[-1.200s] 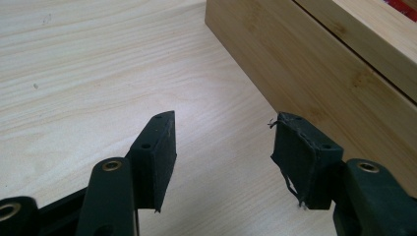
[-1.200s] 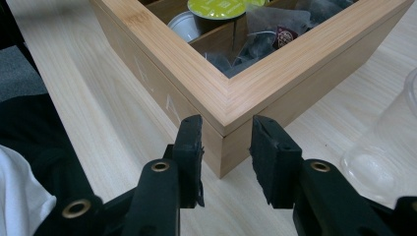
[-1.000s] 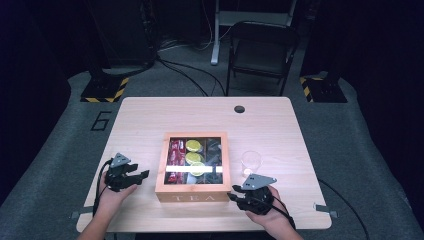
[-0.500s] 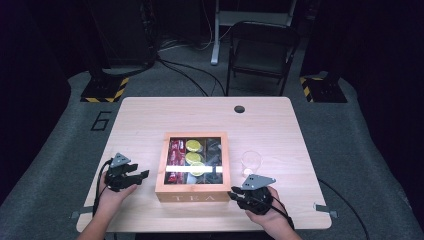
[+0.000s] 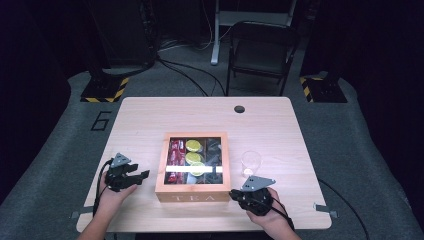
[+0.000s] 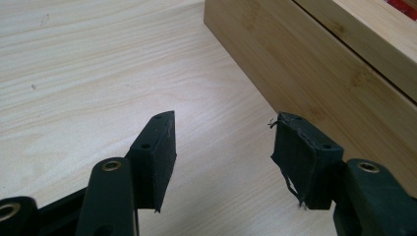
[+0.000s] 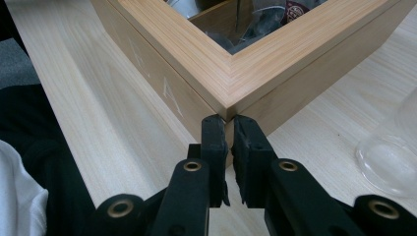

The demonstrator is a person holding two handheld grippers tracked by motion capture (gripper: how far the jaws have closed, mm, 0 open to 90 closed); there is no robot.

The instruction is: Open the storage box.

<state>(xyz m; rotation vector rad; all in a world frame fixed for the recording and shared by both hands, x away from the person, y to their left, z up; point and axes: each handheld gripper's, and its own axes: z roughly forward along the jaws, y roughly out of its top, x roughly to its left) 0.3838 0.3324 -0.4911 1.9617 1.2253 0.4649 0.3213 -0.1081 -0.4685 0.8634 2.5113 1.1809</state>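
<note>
Pale wooden table [image 5: 150, 120] with tea box [image 5: 192, 192] and clear cup [image 5: 250, 162]

Left gripper [image 5: 141, 175] low, jaws spread wide, left hand [image 5: 112, 192] behind it. Right gripper [image 5: 234, 194] low, jaws nearly together, right hand [image 5: 267, 212] gripping.

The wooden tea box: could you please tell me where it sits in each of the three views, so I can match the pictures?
High view: the wooden tea box sits mid-table, between the left gripper and the right gripper.
Left gripper view: its side wall runs across the upper right, beyond the open jaws.
Right gripper view: its near corner fills the top centre, just above the nearly closed jaws.
Shared landmark: the pale wooden table.
</note>
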